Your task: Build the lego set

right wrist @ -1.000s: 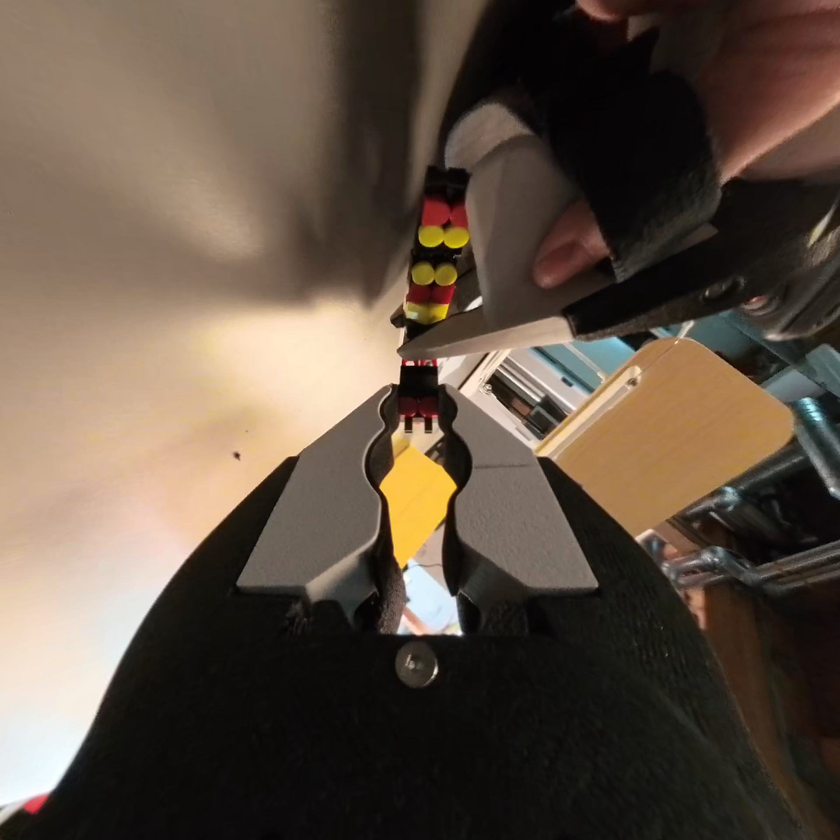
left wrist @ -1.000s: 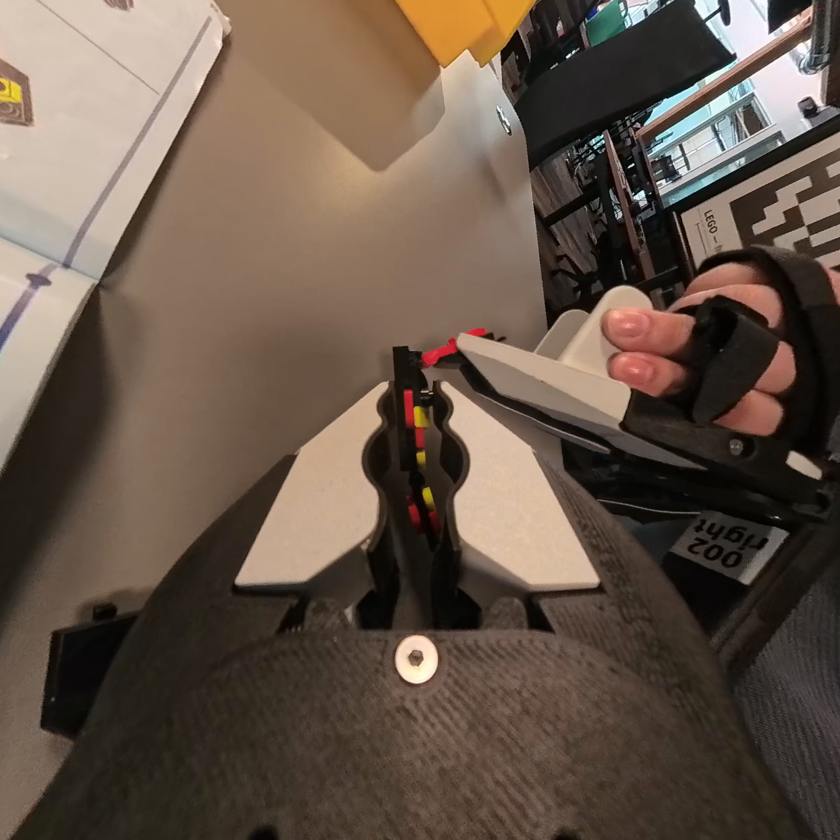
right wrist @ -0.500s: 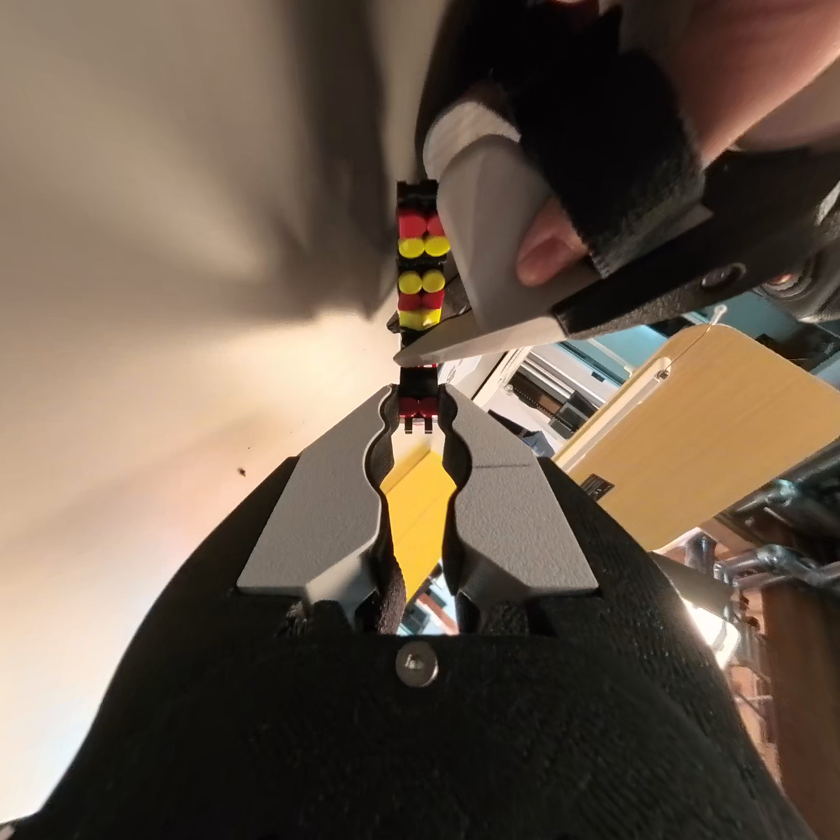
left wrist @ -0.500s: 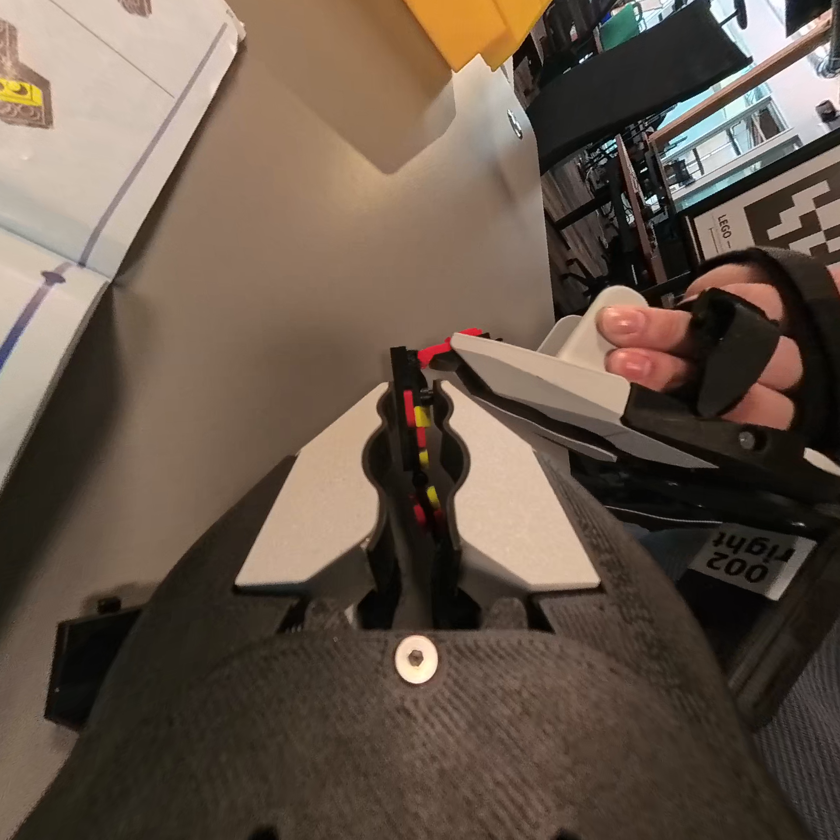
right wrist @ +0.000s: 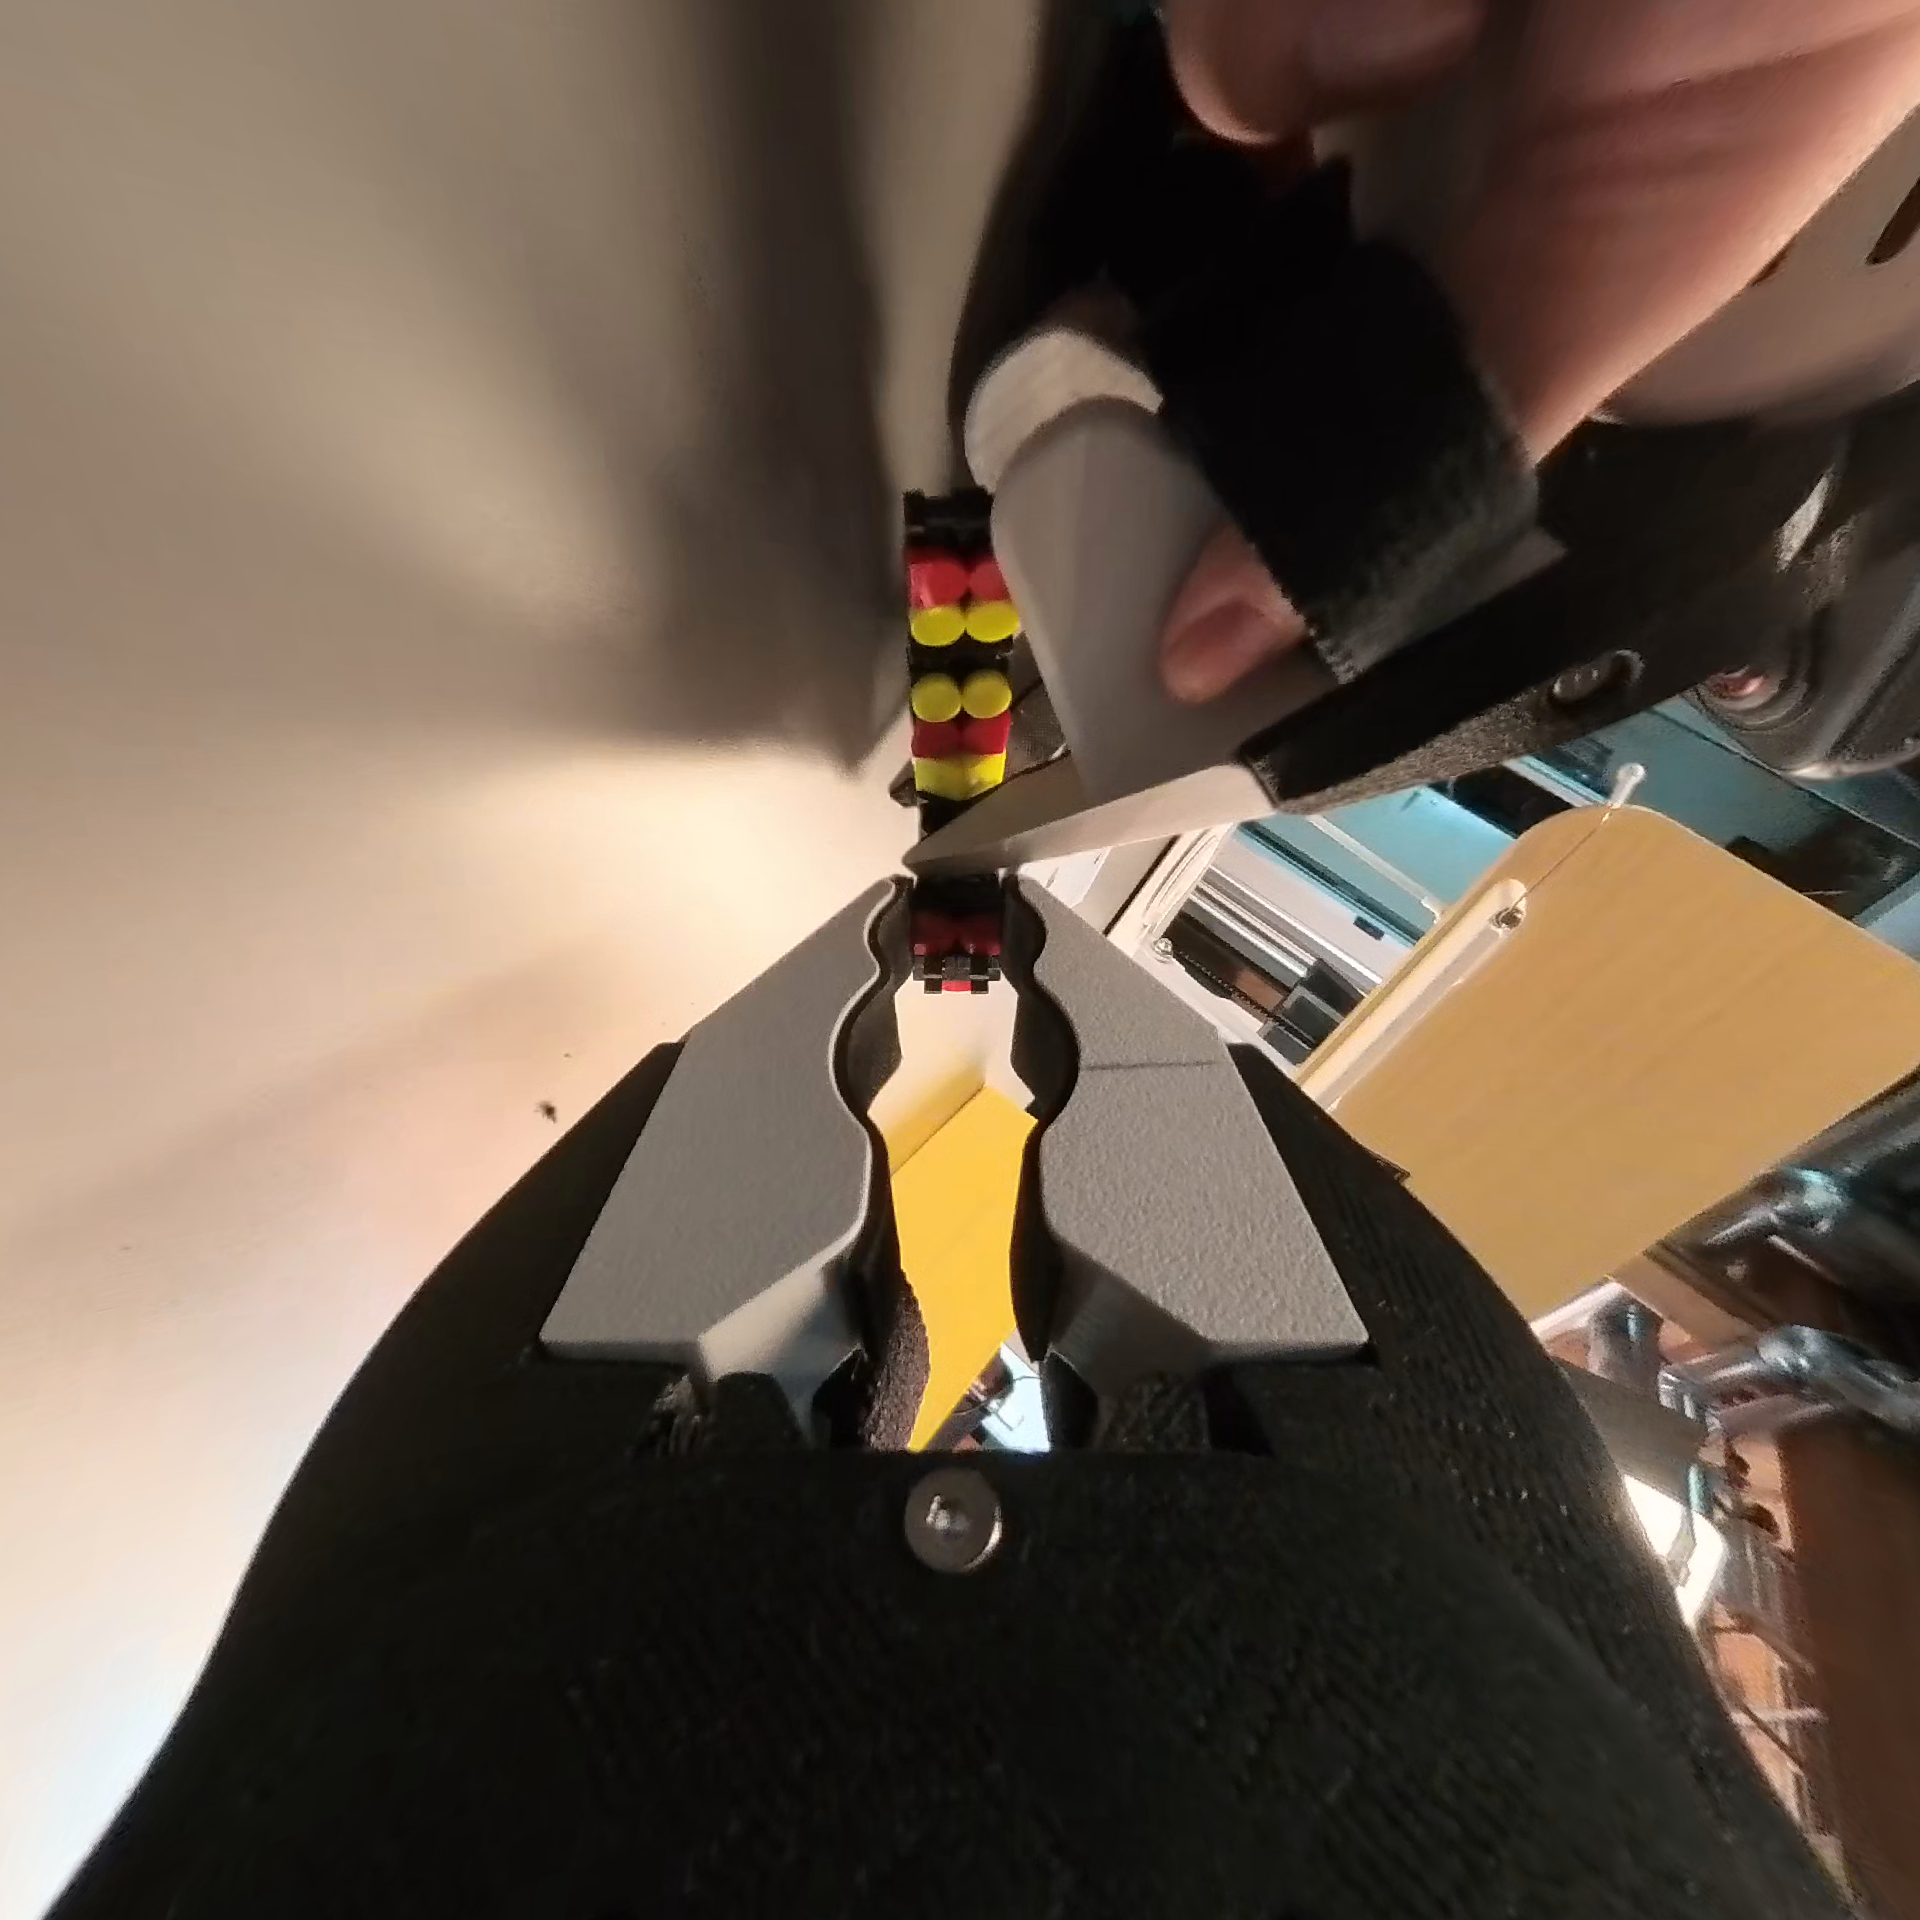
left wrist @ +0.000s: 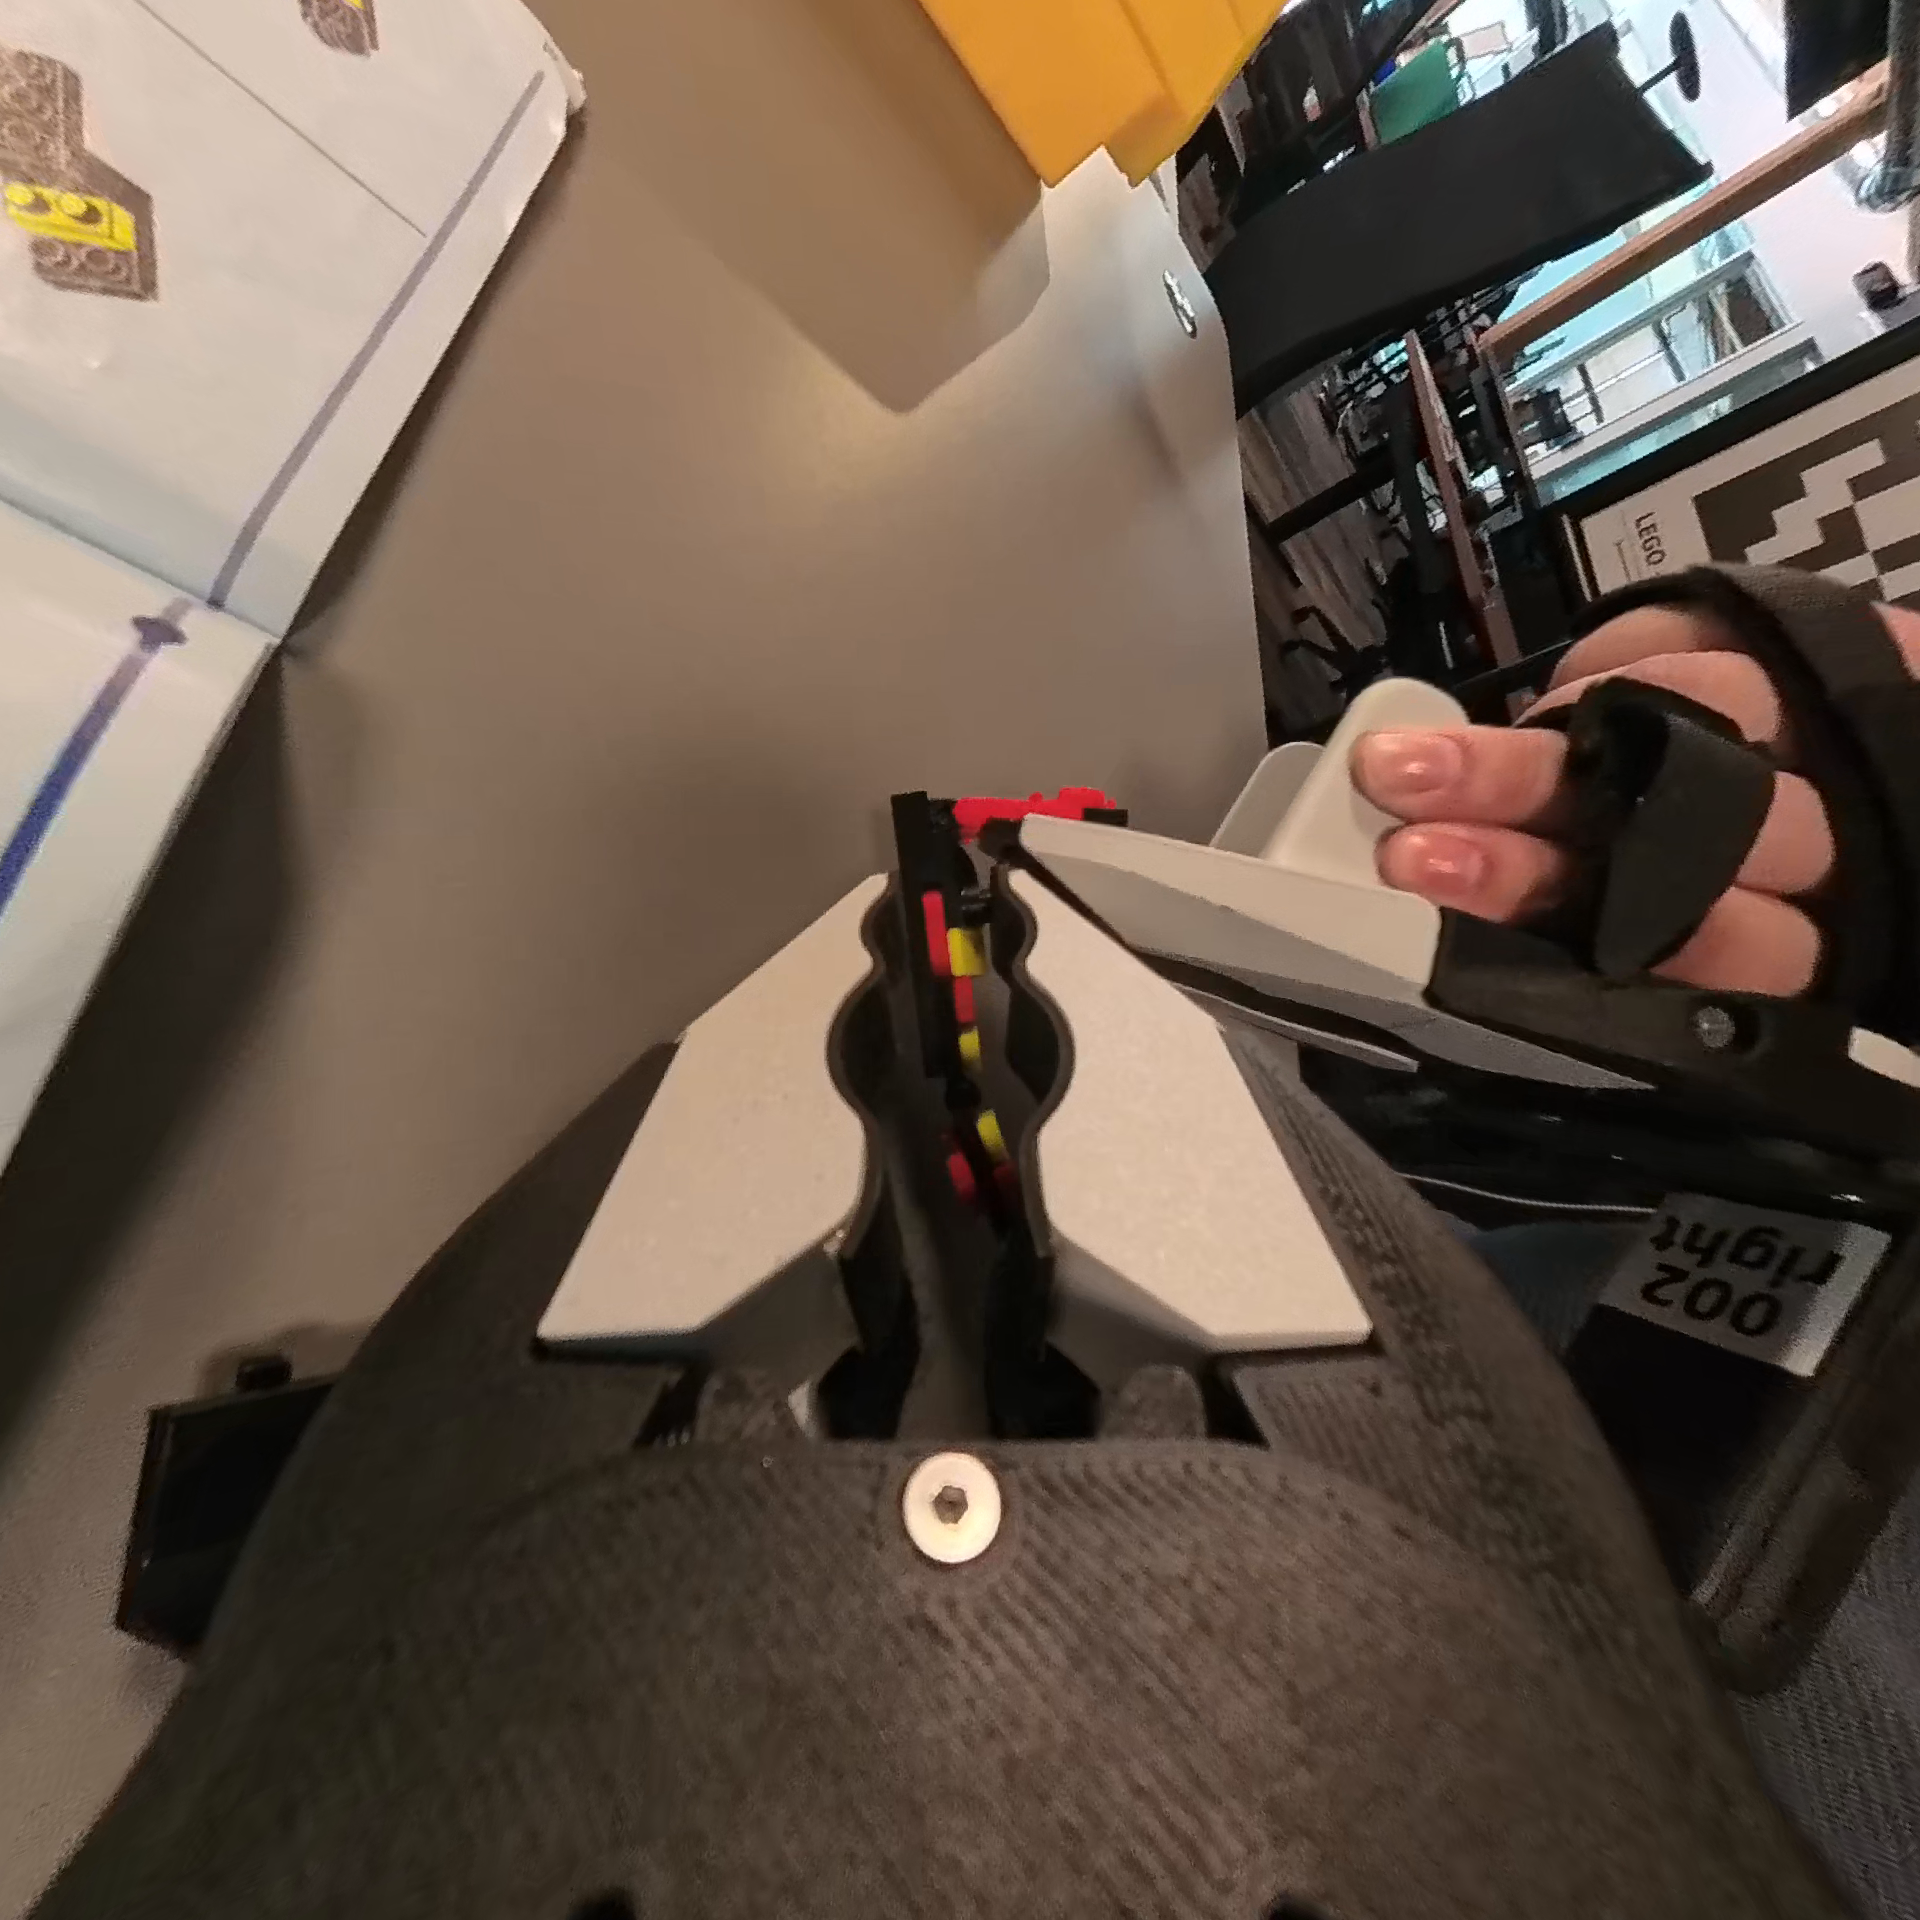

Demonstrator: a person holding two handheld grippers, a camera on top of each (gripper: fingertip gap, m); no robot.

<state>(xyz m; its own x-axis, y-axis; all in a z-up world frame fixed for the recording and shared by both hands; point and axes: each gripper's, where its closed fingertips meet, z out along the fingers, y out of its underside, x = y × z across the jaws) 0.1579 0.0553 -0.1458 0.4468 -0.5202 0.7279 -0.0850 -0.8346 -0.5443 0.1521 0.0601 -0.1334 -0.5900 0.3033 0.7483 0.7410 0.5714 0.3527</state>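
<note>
My left gripper (left wrist: pixel 940 894) is shut on a thin black LEGO strip (left wrist: pixel 951 987) with red and yellow pieces, held edge-on above the table. My right gripper (left wrist: pixel 1023 831) comes in from the right, its tip at the strip's far end, with a small red and black piece (left wrist: pixel 1018 808) in it. In the right wrist view, my right gripper (right wrist: pixel 954 894) is shut on that small piece (right wrist: pixel 956 935). The strip (right wrist: pixel 958 665) shows its yellow and red studs just beyond, held by the left gripper's fingers (right wrist: pixel 1091 623). A finger edge hides whether they touch.
An open instruction booklet (left wrist: pixel 208 312) lies on the beige table (left wrist: pixel 675 520) at the left. A yellow bin (left wrist: pixel 1081 73) stands at the far edge. A black part (left wrist: pixel 197 1496) lies at the near left. A person's gloved hand (left wrist: pixel 1662 831) grips the right gripper. Less than 4 cm separates the two grippers' tips.
Both grippers stay shut on their pieces. In the right wrist view the strip has shifted slightly left and down, closer to the small piece. The left wrist view has tilted a little.
</note>
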